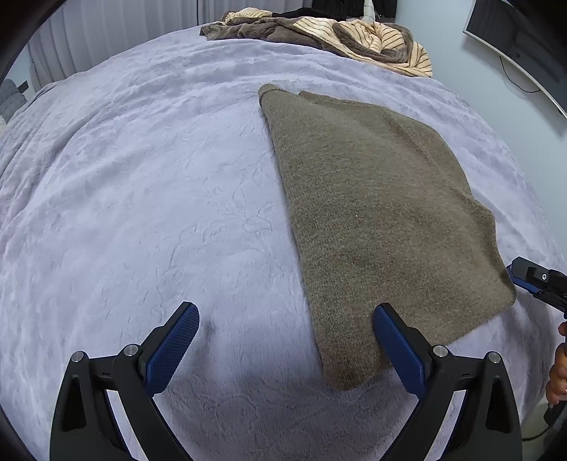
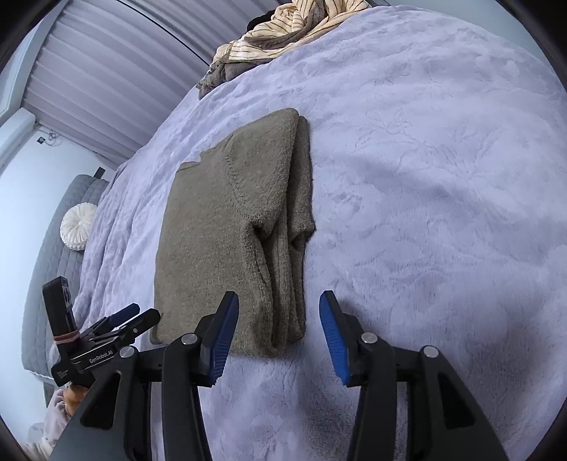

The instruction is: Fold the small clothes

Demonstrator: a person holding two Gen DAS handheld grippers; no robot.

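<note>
Olive-brown knit, the folded sweater (image 1: 382, 220) lies flat on the pale lilac plush blanket (image 1: 149, 198) that covers the bed, with its long folded edges running away from both cameras. In the right wrist view the layers of the sweater are stacked along its right side, where a ribbed sleeve is tucked in, and a curved seam crosses the top layer. The left gripper (image 1: 287, 331) hovers over the near end of the sweater with its jaws spread wide; its right finger (image 1: 397, 351) is in front of the near corner of the knit, the other finger is over bare blanket, and nothing is pinched between them. The right gripper (image 2: 278, 333) is also apart, its blue pads standing open just above the near right corner of the sweater, and no cloth is between them. In the left wrist view this gripper shows only at the right edge, beside the sweater. At the far end of the bed there is a loose pile of clothes (image 1: 319, 32), brown and cream with dark stripes, well apart from the sweater. A round white cushion (image 2: 78, 227) rests on grey quilted bedding at the left.
</note>
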